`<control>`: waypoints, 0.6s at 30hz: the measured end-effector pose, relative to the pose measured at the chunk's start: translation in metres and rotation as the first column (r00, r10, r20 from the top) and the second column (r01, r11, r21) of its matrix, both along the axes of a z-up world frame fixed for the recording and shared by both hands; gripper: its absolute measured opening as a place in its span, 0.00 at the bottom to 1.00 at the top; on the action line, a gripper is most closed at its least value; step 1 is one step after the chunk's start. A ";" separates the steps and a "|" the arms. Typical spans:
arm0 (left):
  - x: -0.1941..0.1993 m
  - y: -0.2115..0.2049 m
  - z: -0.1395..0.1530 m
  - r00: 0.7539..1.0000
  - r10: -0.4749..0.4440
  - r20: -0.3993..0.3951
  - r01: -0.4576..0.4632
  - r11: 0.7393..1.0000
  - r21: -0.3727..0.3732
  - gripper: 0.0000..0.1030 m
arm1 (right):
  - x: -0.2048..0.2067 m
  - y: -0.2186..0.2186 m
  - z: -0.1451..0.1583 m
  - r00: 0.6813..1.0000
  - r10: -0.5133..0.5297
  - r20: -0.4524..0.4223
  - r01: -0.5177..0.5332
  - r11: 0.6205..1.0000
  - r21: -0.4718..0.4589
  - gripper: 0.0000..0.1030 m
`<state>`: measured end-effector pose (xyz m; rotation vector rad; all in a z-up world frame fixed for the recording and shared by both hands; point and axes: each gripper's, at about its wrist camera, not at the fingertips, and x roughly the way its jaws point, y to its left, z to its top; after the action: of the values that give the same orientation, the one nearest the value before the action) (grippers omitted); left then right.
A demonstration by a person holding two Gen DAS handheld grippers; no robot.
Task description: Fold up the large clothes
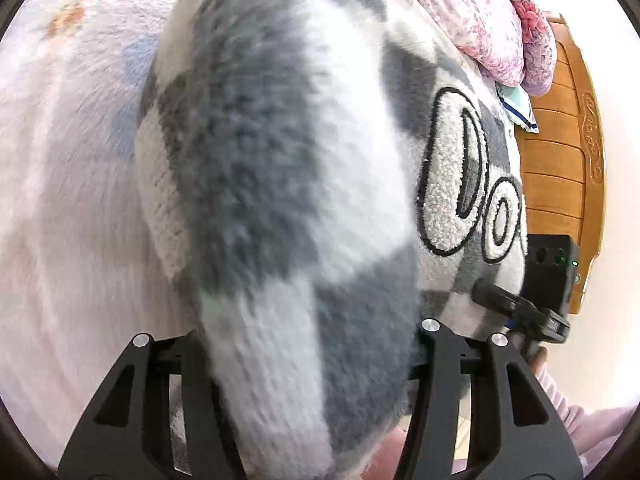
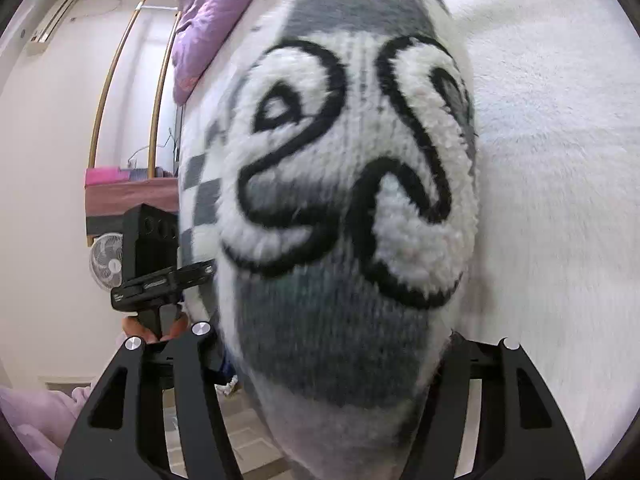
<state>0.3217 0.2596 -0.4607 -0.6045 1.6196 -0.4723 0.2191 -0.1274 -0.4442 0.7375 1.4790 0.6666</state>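
A large grey-and-white checked knit sweater with fluffy white black-outlined lettering hangs close in front of both cameras over a white bed. My left gripper is shut on a fold of the sweater, which bulges out between its black fingers. My right gripper is shut on another part of the sweater, at the lettering. The fingertips of both are hidden by cloth. The right gripper shows in the left wrist view, and the left gripper in the right wrist view.
A white fuzzy bedspread lies under the sweater. A pink-purple quilt is piled at the head by a wooden headboard. In the right wrist view a fan, a table and tiled floor lie left.
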 end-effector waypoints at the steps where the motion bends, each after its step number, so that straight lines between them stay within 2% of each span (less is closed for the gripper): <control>1: -0.001 -0.004 0.008 1.000 -0.009 0.008 0.008 1.000 0.008 0.50 | -0.007 0.001 0.013 1.000 0.012 0.013 -0.012 1.000 -0.014 0.55; 5: -0.020 -0.014 0.064 0.998 -0.017 0.062 0.016 1.000 0.022 0.48 | -0.021 0.006 0.053 1.000 -0.008 0.020 0.008 1.000 -0.029 0.54; 9: -0.034 -0.036 0.107 0.993 -0.074 0.087 0.069 0.996 0.056 0.48 | -0.041 0.008 0.105 0.998 -0.021 0.054 0.025 0.997 -0.067 0.53; 15: -0.070 -0.061 0.167 0.975 -0.148 0.164 0.142 0.989 0.047 0.48 | -0.065 -0.032 0.165 0.983 -0.109 0.148 0.122 0.989 -0.082 0.53; 18: -0.059 -0.096 0.191 0.954 -0.205 0.218 0.199 0.979 0.050 0.48 | -0.079 -0.060 0.186 0.961 -0.187 0.204 0.203 0.977 -0.064 0.53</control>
<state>0.2623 0.1640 -0.2695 -0.3516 1.4767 -0.6446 0.1401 -0.1870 -0.2586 0.7196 1.2273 0.5076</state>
